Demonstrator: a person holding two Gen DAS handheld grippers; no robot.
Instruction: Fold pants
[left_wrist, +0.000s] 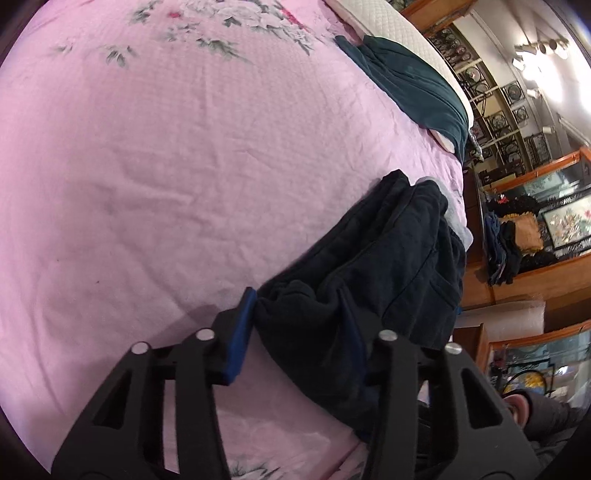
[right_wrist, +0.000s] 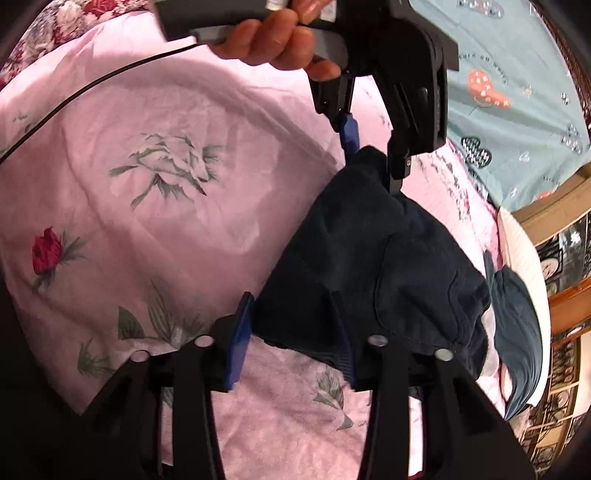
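Bed (left_wrist: 166, 166) with wrinkled pink floral sheet. Dark navy pants (left_wrist: 388, 266) bunched near its right edge, resting on the sheet. Teal garment (left_wrist: 410, 81) further along the same edge, draped over a white quilted pillow (left_wrist: 388, 22).

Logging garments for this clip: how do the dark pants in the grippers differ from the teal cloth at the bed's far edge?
The dark pants are near-black, bunched and clamped by the left gripper and right gripper; the teal cloth is lighter, spread flat and untouched. Both lie on the pink floral bedspread.
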